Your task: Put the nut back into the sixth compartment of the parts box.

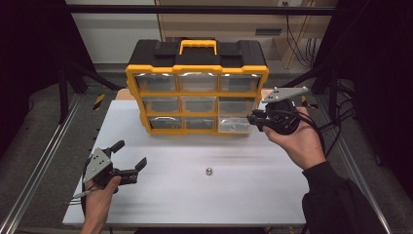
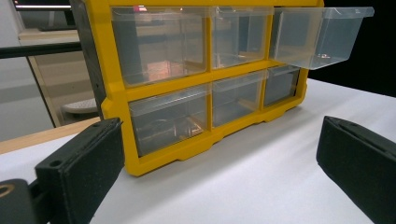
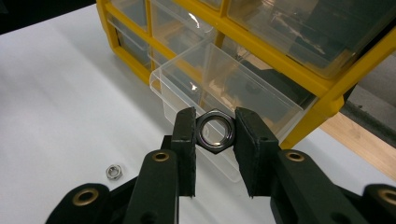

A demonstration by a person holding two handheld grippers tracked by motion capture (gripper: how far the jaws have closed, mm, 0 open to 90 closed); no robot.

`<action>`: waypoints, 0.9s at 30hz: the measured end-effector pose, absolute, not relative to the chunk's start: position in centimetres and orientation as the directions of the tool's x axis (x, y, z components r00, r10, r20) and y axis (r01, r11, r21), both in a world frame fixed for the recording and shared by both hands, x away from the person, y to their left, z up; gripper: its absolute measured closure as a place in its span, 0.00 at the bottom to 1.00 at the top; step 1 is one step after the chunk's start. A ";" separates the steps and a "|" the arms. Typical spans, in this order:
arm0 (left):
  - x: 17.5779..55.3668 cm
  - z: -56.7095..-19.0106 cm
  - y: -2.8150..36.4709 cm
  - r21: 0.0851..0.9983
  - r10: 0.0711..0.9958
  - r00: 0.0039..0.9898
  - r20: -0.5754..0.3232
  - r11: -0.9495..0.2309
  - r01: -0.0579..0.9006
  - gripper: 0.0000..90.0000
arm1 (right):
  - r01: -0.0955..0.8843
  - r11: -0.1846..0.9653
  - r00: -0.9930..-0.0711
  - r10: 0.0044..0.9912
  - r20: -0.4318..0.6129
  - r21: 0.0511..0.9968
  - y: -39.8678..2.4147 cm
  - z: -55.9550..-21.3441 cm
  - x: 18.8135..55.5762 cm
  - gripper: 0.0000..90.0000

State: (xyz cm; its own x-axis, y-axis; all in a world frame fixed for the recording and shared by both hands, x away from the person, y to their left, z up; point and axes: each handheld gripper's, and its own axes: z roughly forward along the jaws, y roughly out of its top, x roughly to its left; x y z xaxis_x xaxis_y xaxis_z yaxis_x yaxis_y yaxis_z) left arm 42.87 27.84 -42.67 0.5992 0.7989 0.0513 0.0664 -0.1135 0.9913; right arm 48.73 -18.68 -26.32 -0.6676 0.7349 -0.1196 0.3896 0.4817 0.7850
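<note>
One dark steel hex nut point(image 3: 215, 131) clamped in your right hand-held gripper point(image 3: 214, 133), above clear plastic drawer point(image 3: 224, 84); left hand-held gripper point(image 1: 130, 159) wide open.

organiser point(image 2: 196, 84) top cropped, small nut point(image 1: 208, 170) tiny

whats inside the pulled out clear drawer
The open drawer looks empty through its clear walls; the nut held by the right gripper covers part of its front.
</note>
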 end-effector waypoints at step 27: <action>42.9 -42.7 27.8 0.991 0.798 0.600 0.050 -0.113 0.067 0.01 | 0.386 0.508 -0.676 0.724 -0.139 0.770 -17.4 -25.0 50.2 0.78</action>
